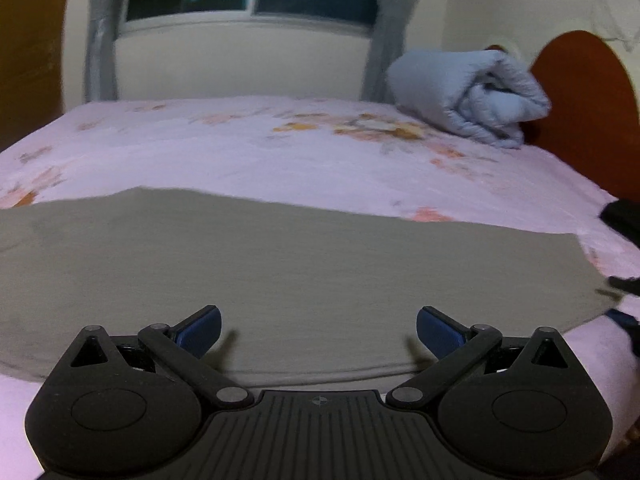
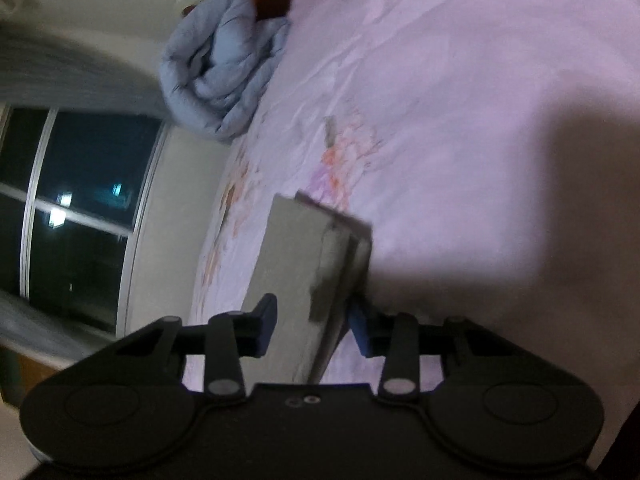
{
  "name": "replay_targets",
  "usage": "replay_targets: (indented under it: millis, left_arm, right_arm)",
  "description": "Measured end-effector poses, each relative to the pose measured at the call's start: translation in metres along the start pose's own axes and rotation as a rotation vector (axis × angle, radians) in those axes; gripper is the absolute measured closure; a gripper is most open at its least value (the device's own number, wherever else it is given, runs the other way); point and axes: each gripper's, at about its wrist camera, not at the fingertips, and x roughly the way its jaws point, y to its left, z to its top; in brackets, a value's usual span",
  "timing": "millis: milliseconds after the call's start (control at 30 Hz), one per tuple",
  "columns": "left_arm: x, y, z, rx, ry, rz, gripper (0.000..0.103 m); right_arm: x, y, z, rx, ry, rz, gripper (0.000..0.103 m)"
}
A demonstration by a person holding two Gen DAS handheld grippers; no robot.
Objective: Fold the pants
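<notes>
no legible writing; grey pants on floral sheet.

The pants are of plain grey-olive cloth and lie flat on a bed sheet, spread wide from 9 o'clock to 3 o'clock across the left wrist view. Their near edge is a smooth folded hem at 6 o'clock; the far edge runs almost straight, with a low rise toward 10 o'clock. In the right wrist view one end of the pants stands up from the sheet at the centre, with stacked layers showing along its 3 o'clock side.
</notes>
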Motion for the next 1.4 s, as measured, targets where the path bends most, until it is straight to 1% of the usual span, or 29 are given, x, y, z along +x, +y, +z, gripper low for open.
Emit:
replay_targets:
  millis: [67,100,167,200,233,300,400,500,600,667,733,800,867,900,967,1067,1167,1333,1367,1400]
  left_arm:
    - [0.004,-0.019,-0.002,0.022,-0.005,-0.017,0.000]
    - [0.009,-0.030,-0.003,0.025,0.005,-0.025,0.000]
    - [0.019,-0.045,-0.007,0.032,0.039,-0.001,0.000]
    - [0.026,-0.052,-0.012,0.039,0.076,0.018,0.000]
    - [0.031,-0.058,-0.017,0.048,0.087,0.037,0.000]
    - [0.031,-0.066,-0.024,0.067,0.063,0.076,0.000]
    - [0.029,-0.070,-0.026,0.068,0.064,0.087,0.000]
    - [0.029,-0.069,-0.028,0.058,0.067,0.080,0.000]
    - [0.032,-0.065,-0.027,0.048,0.069,0.073,0.000]
    - [0.037,-0.064,-0.025,0.051,0.072,0.070,0.000]
    - [0.041,-0.064,-0.023,0.050,0.075,0.065,0.000]
    - [0.043,-0.063,-0.023,0.046,0.077,0.059,0.000]
    - [0.043,-0.062,-0.024,0.042,0.076,0.055,0.000]
    - [0.044,-0.063,-0.024,0.041,0.074,0.056,0.000]
    - [0.044,-0.063,-0.024,0.042,0.073,0.054,0.000]
    - [0.044,-0.060,-0.023,0.040,0.081,0.041,0.000]
    - [0.045,-0.060,-0.022,0.039,0.087,0.039,0.000]
    - [0.045,-0.069,-0.025,0.065,0.073,0.076,0.000]
    - [0.046,-0.071,-0.026,0.067,0.073,0.084,0.000]
    - [0.046,-0.072,-0.026,0.069,0.073,0.093,0.000]
  right_arm:
    - [0.000,0.000,-0.002,-0.013,0.017,-0.012,0.091]
    - [-0.001,-0.002,-0.003,-0.006,0.017,-0.011,0.092]
    - [-0.002,-0.004,-0.004,-0.009,0.010,-0.003,0.095]
    - [-0.004,-0.005,-0.004,-0.009,0.008,-0.003,0.095]
    - [-0.004,-0.005,-0.004,-0.010,0.006,0.000,0.095]
    - [-0.006,-0.005,-0.003,-0.003,-0.007,0.014,0.094]
    - [-0.008,-0.009,-0.002,0.017,-0.028,0.025,0.094]
    - [-0.012,-0.018,0.000,0.071,-0.056,0.049,0.094]
    - [-0.014,-0.018,-0.002,0.068,-0.081,0.073,0.093]
    - [-0.012,-0.018,-0.002,0.073,-0.078,0.078,0.091]
    - [-0.012,-0.022,-0.001,0.107,-0.062,0.071,0.092]
    - [-0.018,-0.027,-0.004,0.138,-0.061,0.079,0.091]
    - [-0.024,-0.030,-0.010,0.173,-0.062,0.086,0.086]
    - [-0.025,-0.029,-0.012,0.165,-0.063,0.076,0.086]
    - [-0.019,-0.025,-0.011,0.137,-0.060,0.069,0.082]
    - [-0.009,-0.022,-0.007,0.142,-0.062,0.055,0.082]
    - [-0.005,-0.023,-0.006,0.151,-0.071,0.042,0.086]
    - [-0.009,-0.021,-0.003,0.101,-0.066,0.038,0.087]
    - [-0.007,-0.019,-0.003,0.090,-0.057,0.027,0.092]
    - [-0.006,-0.016,-0.002,0.065,-0.050,0.004,0.094]
